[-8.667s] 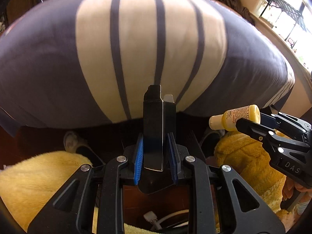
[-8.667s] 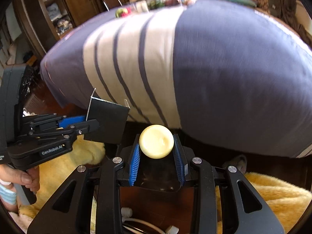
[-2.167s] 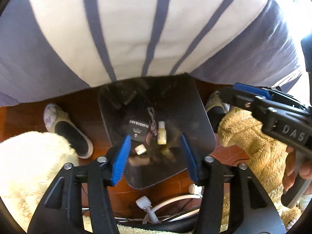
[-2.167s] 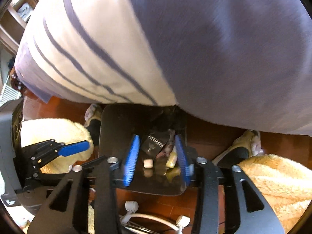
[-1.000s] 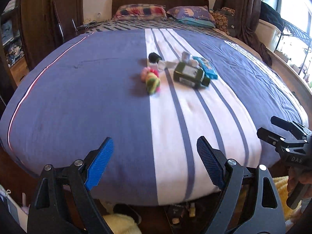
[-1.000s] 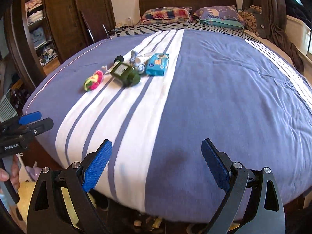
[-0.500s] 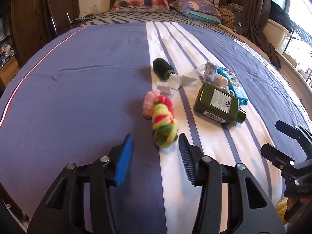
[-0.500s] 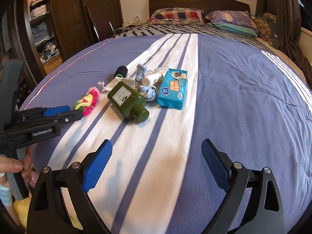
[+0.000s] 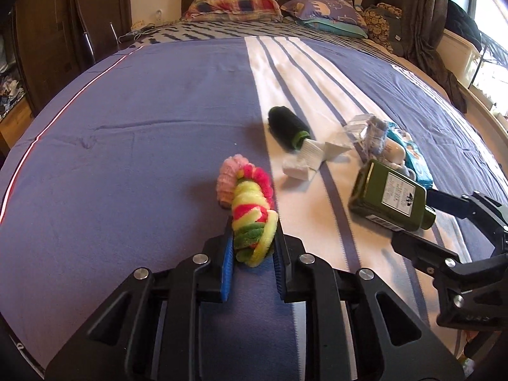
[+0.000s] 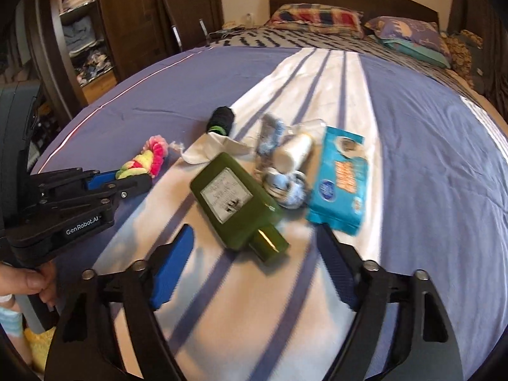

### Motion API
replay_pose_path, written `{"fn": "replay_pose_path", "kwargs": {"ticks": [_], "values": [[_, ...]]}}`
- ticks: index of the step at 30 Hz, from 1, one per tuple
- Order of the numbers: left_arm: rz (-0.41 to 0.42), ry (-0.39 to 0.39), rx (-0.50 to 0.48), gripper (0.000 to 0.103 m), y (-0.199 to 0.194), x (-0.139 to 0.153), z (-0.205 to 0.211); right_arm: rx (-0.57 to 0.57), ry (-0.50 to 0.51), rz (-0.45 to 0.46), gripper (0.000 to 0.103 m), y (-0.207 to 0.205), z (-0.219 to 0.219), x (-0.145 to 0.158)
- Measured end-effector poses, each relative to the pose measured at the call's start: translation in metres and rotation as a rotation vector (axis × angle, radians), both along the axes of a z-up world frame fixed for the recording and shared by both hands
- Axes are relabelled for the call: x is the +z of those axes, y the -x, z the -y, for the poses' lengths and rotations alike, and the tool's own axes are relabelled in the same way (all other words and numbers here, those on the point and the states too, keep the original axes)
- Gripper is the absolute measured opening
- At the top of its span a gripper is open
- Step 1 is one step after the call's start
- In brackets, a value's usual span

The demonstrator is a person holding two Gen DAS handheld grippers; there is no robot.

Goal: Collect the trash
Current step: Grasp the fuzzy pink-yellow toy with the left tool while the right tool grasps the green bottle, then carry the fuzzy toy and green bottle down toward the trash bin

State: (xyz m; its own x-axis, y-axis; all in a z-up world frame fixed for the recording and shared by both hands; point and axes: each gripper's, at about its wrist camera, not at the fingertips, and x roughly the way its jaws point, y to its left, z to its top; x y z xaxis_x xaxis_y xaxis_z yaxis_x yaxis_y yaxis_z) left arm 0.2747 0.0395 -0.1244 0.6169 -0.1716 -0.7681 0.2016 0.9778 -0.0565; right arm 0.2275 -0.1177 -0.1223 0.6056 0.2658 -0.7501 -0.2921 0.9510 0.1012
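My left gripper [image 9: 253, 238] is shut on the near end of a fluffy pink, yellow and green scrunchie bundle [image 9: 249, 214] lying on the bed; it also shows in the right wrist view [image 10: 143, 160]. My right gripper [image 10: 257, 244] is open, its jaws either side of the cap end of a green bottle [image 10: 236, 198]. The left wrist view shows that bottle [image 9: 389, 198] with the right gripper [image 9: 422, 216] around its cap. Beside it lie a blue wipes pack [image 10: 339, 179], a small white bottle [image 10: 293, 150], white tissue [image 9: 304, 162] and a black roll [image 9: 287, 127].
The blue and white striped bedspread [image 9: 127, 146] covers the bed. Pillows [image 9: 235, 6] and the headboard are at the far end. A wooden wardrobe [image 10: 104, 25] with shelves stands left. Curtains and a window [image 9: 476, 31] are on the right.
Both grippers left the black bin on the floor and came up over the bed. The left gripper closed on the scrunchie bundle. The right gripper moved in around the green bottle.
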Motion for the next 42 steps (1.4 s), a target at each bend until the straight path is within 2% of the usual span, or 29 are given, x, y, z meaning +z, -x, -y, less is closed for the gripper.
{"fn": "replay_pose_path", "kwargs": {"ticks": [6,9,17,19,22,29,42], "values": [[0.000,0.002,-0.003,0.020,-0.002,0.003,-0.006,0.085,-0.018,-0.007,0.071,-0.007,-0.025,0.003],[0.001,-0.002,0.006,0.020,-0.001,0.005,-0.010,0.106,-0.003,-0.032,0.067,-0.013,-0.036,-0.003],[0.013,-0.006,0.017,0.020,0.010,0.016,-0.022,0.066,-0.008,-0.053,0.063,-0.034,-0.042,-0.006],[0.016,-0.008,0.017,0.020,0.012,0.019,-0.023,0.068,0.004,-0.048,0.054,-0.034,-0.045,-0.006],[0.020,-0.007,0.017,0.020,0.020,0.023,-0.023,0.068,0.011,-0.037,0.053,-0.028,-0.045,-0.005],[0.021,0.022,-0.010,0.020,0.059,0.030,-0.014,0.059,0.026,-0.037,0.052,0.019,-0.026,-0.003],[0.031,0.079,-0.132,0.020,0.177,0.033,0.037,-0.110,0.011,0.035,0.052,0.156,0.054,0.012]]}}
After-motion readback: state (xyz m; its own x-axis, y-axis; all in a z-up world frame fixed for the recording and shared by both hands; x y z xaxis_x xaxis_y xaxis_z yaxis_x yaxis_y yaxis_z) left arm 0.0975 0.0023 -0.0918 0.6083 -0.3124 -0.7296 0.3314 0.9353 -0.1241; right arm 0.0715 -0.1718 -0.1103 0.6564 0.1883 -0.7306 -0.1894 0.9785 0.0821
